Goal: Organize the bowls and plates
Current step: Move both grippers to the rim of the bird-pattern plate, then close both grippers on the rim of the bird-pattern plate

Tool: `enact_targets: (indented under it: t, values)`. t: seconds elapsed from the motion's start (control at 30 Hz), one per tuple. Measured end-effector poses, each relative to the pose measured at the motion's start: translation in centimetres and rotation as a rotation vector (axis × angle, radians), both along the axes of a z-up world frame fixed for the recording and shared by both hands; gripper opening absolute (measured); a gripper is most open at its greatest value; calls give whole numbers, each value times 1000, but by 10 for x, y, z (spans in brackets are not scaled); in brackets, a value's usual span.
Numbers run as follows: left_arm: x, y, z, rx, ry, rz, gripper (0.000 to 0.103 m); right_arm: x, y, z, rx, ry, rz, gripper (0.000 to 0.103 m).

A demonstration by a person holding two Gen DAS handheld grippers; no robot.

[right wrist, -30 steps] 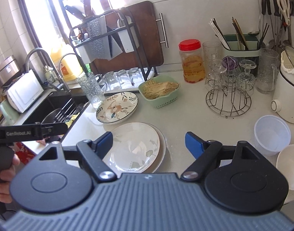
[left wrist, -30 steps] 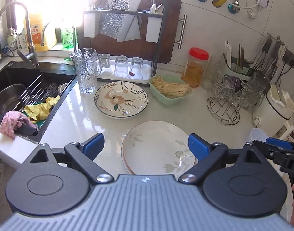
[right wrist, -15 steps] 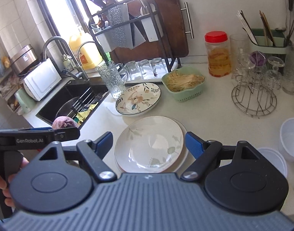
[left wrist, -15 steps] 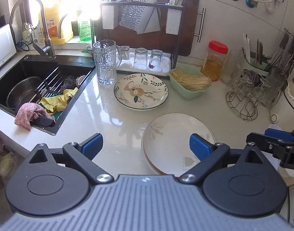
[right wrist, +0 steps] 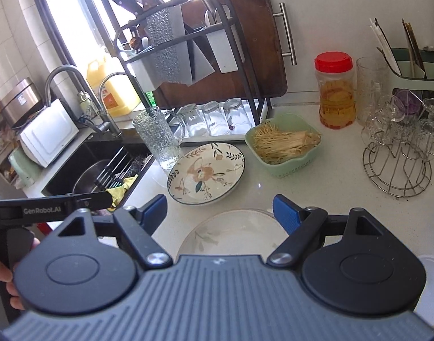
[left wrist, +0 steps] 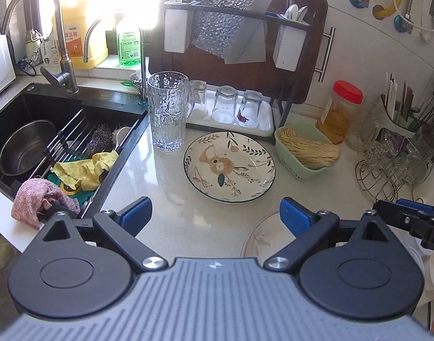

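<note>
Left wrist: left gripper [left wrist: 215, 213] and right gripper [right wrist: 218, 209] jaws spread above floral plate [left wrist: 229, 166].

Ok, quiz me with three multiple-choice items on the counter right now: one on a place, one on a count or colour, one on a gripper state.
1. Where is the floral plate?
A. in the sink
B. on the counter between the pitcher and the green basket
C. on the rack

2. What colour is the jar's lid?
A. red
B. blue
C. white

3. How is the right gripper?
A. shut on a bowl
B. shut on the pale plate
C. open, holding nothing

Key:
1 B, it lies flat on the counter with the pitcher on one side and the basket on the other.
2 A, the cap is plainly red.
3 C, its jaws stand wide apart above the pale plate.
</note>
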State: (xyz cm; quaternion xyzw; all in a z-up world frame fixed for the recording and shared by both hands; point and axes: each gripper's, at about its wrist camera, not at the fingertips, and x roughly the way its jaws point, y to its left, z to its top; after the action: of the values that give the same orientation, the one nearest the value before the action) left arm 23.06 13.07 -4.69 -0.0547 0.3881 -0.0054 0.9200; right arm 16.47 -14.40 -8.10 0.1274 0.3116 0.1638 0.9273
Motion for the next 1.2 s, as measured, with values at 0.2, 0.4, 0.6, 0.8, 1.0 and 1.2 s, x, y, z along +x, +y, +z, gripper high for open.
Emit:
enact_targets:
  t: [0.2,0.4,0.6,0.8,1.0,1.2]
  values:
    - [36,20,-11,-10,11,-34,98,30,24,-4,-7,31,-10,83]
    - [69,44,-26,-18,35,-70,98,56,43,-13,2,65,-45,83]
    - [104,68,-37,-38,69,-104,98,77,59,-21,21,116,-107,83]
    - [135,81,-50,-52,89,-138,98,106,66,-33,34,185,-146,79]
    - [166,84,-69,-106,132,-143,98,133,65,-43,37,238,-182,76]
    - [197,86,-92,-132,205,-130,97,165,68,-56,33,297,-164,70]
